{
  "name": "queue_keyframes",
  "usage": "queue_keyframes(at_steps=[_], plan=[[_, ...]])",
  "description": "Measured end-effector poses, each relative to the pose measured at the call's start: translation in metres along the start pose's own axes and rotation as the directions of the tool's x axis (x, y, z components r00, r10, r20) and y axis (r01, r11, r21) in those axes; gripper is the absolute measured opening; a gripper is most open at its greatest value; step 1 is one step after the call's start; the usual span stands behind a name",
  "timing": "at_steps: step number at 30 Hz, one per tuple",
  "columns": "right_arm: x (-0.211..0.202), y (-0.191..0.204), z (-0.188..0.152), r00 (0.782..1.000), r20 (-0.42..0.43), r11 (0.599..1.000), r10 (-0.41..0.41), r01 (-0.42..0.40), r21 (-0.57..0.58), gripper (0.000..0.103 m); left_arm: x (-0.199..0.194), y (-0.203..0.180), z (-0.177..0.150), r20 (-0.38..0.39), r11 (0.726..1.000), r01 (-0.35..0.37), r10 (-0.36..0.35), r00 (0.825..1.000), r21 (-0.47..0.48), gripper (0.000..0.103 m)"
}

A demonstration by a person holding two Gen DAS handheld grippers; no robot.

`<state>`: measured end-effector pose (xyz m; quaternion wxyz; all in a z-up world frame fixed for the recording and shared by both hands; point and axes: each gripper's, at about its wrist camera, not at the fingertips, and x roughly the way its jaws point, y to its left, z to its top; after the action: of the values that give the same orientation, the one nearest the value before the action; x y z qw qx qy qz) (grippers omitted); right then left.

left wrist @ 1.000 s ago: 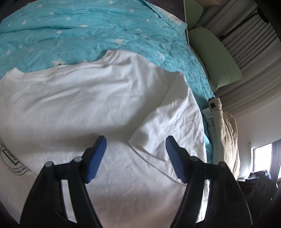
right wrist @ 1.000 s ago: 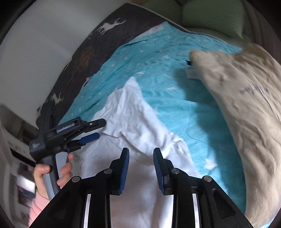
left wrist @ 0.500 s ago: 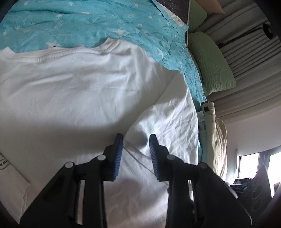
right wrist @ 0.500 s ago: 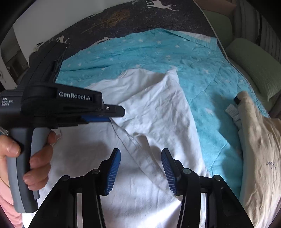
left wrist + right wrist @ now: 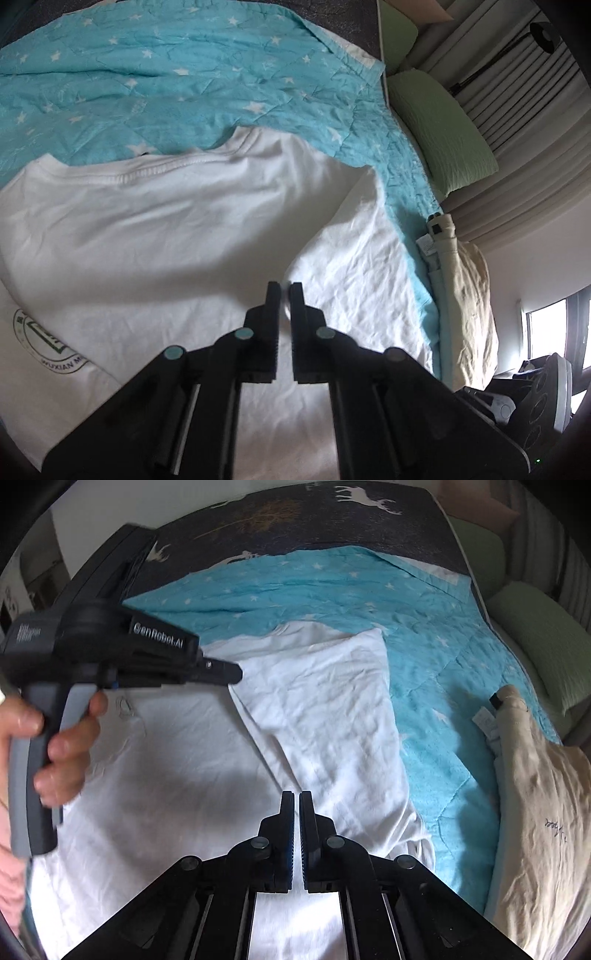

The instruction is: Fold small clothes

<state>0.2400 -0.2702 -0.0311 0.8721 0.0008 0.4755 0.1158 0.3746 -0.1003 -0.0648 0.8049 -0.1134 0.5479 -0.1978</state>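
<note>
both tongs are closed on the white t-shirt (image 5: 155, 229). in the left wrist view the left gripper (image 5: 284, 291) has its two black fingers (image 5: 272, 295) almost together, and a small fold of white cloth, the hem edge of the folded-in sleeve (image 5: 354, 258), is pinched between the tips. in the right wrist view the right gripper (image 5: 296, 801) is closed in the same way, jaws nearly touching, and its tips sit on the lower edge of the same folded flap; the cloth seems pinched there, but the exact bite is hard to see.

no box or basket shows in either view, so nothing is contained; the clothes only lie on the turquoise star quilt (image 5: 184, 85).

the t-shirt lies flat on the quilt, with its collar (image 5: 166, 166) at about 11 o'clock from the left gripper tips. a round green logo (image 5: 40, 339) is at 9 o'clock, near the picture edge. from the right gripper, the folded sleeve runs up toward 12 and 1 o'clock. the person's hand (image 5: 55, 738) holds the left gripper's handle at 10 o'clock, and its nose touches the flap's upper left corner.

a beige garment (image 5: 546, 812) lies at 3 o'clock on the quilt edge, apart from the shirt. a green pillow (image 5: 439, 125) is at 1 o'clock, beside the curtains.
</note>
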Motion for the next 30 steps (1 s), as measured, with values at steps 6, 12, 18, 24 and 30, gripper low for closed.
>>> queue_keyframes(at_steps=[6, 12, 18, 24, 30], plan=[[0.008, -0.019, -0.020, 0.999, -0.047, 0.999, -0.020, 0.022, 0.045, 0.005, 0.011, 0.007, -0.008, -0.041, 0.999, -0.021, 0.020, 0.999, -0.035, 0.020], [-0.004, -0.052, -0.037, 0.969, -0.065, 0.954, 0.239, -0.222, 0.200, 0.013, 0.011, -0.015, -0.011, -0.031, 1.000, -0.007, 0.007, 0.999, 0.015, 0.028], [-0.010, -0.069, -0.029, 0.985, 0.001, 0.945, 0.172, -0.165, 0.283, 0.018, 0.023, -0.036, -0.026, -0.063, 0.985, -0.107, 0.116, 0.991, 0.136, 0.036], [-0.004, -0.076, -0.045, 0.985, -0.079, 0.940, 0.157, -0.124, 0.319, 0.024, -0.038, -0.031, -0.057, -0.010, 0.975, -0.117, 0.121, 0.993, 0.189, 0.036], [-0.058, -0.075, -0.064, 0.995, -0.014, 0.961, 0.096, -0.089, 0.261, 0.041, -0.144, 0.007, -0.126, 0.105, 0.972, -0.134, 0.115, 0.988, 0.193, 0.065]])
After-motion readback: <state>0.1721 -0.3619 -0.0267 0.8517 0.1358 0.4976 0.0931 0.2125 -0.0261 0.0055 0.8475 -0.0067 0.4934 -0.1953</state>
